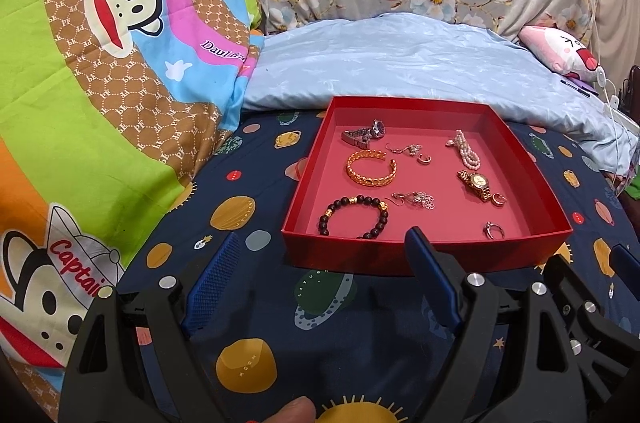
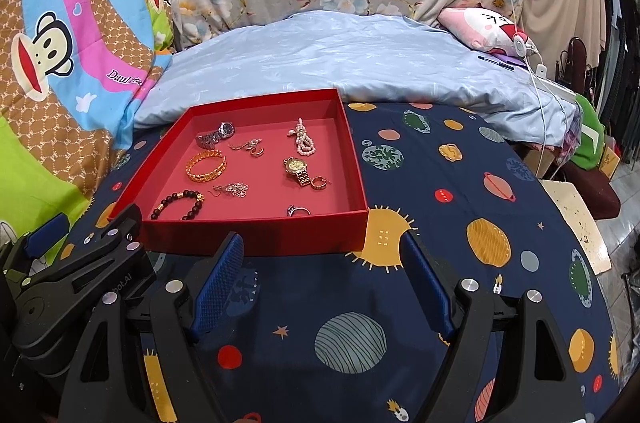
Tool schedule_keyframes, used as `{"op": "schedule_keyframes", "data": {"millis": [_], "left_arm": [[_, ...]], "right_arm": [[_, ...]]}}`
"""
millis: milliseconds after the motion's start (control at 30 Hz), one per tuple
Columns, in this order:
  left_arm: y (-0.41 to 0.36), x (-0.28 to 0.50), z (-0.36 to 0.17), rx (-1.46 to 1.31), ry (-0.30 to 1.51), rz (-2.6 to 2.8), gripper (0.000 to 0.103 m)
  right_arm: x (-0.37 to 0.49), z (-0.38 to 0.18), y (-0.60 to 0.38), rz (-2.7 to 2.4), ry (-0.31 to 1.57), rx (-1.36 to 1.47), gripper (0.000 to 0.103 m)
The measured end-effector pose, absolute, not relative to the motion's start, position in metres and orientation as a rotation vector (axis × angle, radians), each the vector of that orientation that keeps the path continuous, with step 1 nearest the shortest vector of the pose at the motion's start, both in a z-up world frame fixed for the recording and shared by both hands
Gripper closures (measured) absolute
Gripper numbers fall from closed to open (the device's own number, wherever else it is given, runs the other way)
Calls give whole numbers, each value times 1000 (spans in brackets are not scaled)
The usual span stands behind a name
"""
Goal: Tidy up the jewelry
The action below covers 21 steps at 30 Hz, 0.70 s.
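Both hand-held grippers, left (image 1: 316, 259) and right (image 2: 320, 259), hover spread and empty just short of the red tray (image 1: 400, 257); the beaded bracelet (image 1: 354, 217) lies nearest the left

Red tray (image 1: 420, 255) open-topped, low walls; bedsheet (image 2: 460, 223) right of tray bare

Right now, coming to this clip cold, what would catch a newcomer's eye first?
The shallow red box on the navy planet-print sheet, with jewelry spread over its floor: a gold bangle left of centre, a dark bead bracelet by the near wall, a gold watch to the right. Behind, a loud cartoon-monkey quilt rises at left. Both claws, left and right, hover open short of the box.
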<state>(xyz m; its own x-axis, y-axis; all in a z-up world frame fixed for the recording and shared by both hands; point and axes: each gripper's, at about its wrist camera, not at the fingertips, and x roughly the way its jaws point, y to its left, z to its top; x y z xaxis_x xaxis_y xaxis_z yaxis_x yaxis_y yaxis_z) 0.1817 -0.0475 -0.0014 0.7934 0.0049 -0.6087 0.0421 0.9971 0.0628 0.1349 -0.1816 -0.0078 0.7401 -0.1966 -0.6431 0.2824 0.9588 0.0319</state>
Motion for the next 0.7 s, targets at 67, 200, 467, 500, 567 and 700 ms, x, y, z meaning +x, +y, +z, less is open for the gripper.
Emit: {"op": "schedule_keyframes", "data": {"millis": [67, 200, 467, 500, 567, 700], "left_arm": [[-47, 180, -1, 71, 655, -19, 21], [-46, 177, 1, 61, 656, -13, 21], [-47, 176, 3, 67, 651, -13, 21], [-47, 176, 3, 69, 650, -14, 21], [-47, 176, 3, 76, 650, -13, 21], [-49, 175, 5, 89, 645, -7, 21]], "right_arm": [[133, -7, -181, -264, 688, 131, 24], [129, -5, -180, -262, 682, 142, 24], [128, -4, -180, -261, 679, 143, 24], [128, -4, -180, -261, 680, 144, 24], [128, -4, -180, -260, 681, 147, 24], [127, -3, -180, -259, 681, 150, 24]]}}
